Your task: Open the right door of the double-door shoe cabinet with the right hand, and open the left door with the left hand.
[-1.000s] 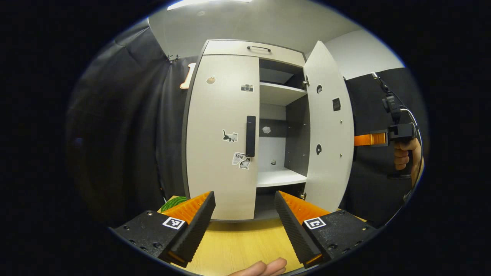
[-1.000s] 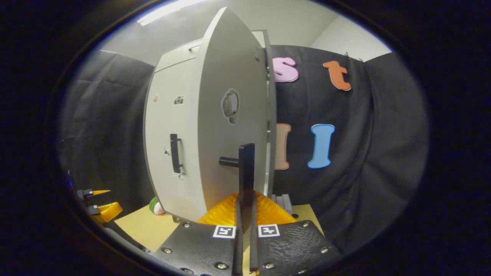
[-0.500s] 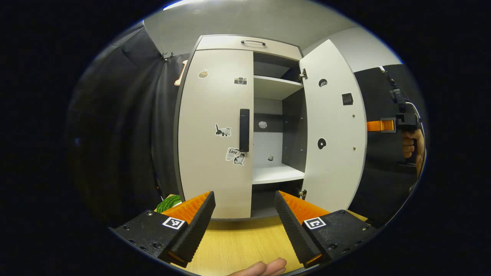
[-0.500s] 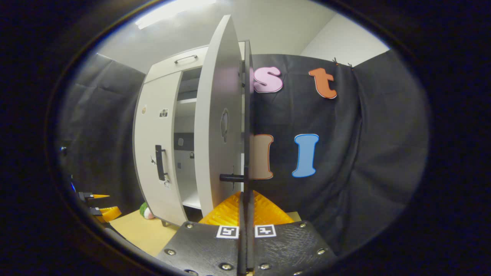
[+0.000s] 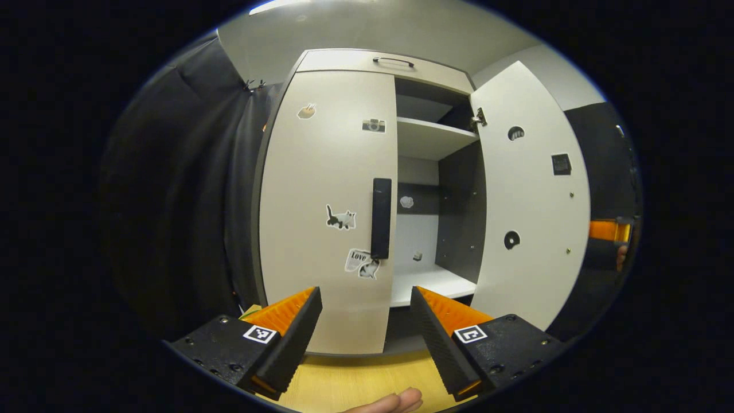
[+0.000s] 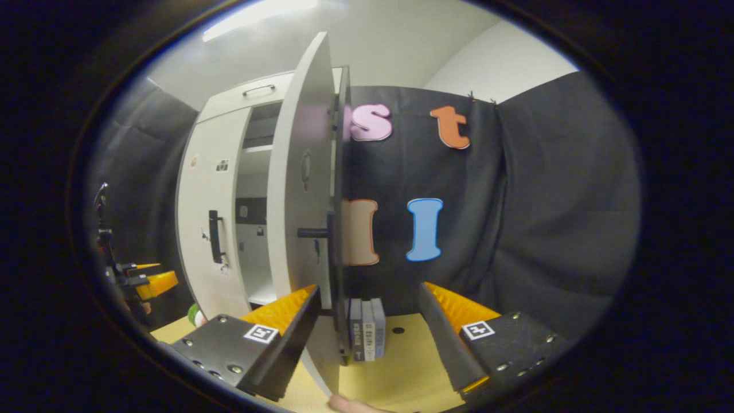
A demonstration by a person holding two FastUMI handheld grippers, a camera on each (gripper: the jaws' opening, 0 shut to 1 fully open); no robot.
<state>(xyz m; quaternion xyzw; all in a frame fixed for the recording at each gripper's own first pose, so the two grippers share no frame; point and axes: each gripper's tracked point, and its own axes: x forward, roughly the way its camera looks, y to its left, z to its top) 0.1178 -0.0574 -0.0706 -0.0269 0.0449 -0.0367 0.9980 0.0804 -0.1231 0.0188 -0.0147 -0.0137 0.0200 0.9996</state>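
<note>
The pale shoe cabinet fills the left gripper view. Its left door (image 5: 321, 229) is closed, with a black vertical handle (image 5: 381, 218) at its inner edge. My left gripper (image 5: 366, 307) is open, short of that handle and below it. The right door (image 5: 533, 201) stands swung wide, showing shelves inside. In the right gripper view that door (image 6: 301, 189) is seen nearly edge-on. Its black handle (image 6: 334, 252) stands between the spread fingers of my open right gripper (image 6: 370, 298), close to the left finger (image 6: 295, 330). Nothing is gripped.
The cabinet stands on a wooden table (image 5: 355, 384). A few books (image 6: 367, 330) stand upright behind the open door, by the black cloth wall. A green object (image 6: 195, 315) lies left of the cabinet's foot. A person's fingertip (image 5: 395, 401) shows at the bottom.
My right gripper went from shut on the right door's handle to open, letting it go, and the door swung wider. My left gripper moved closer to the left door.
</note>
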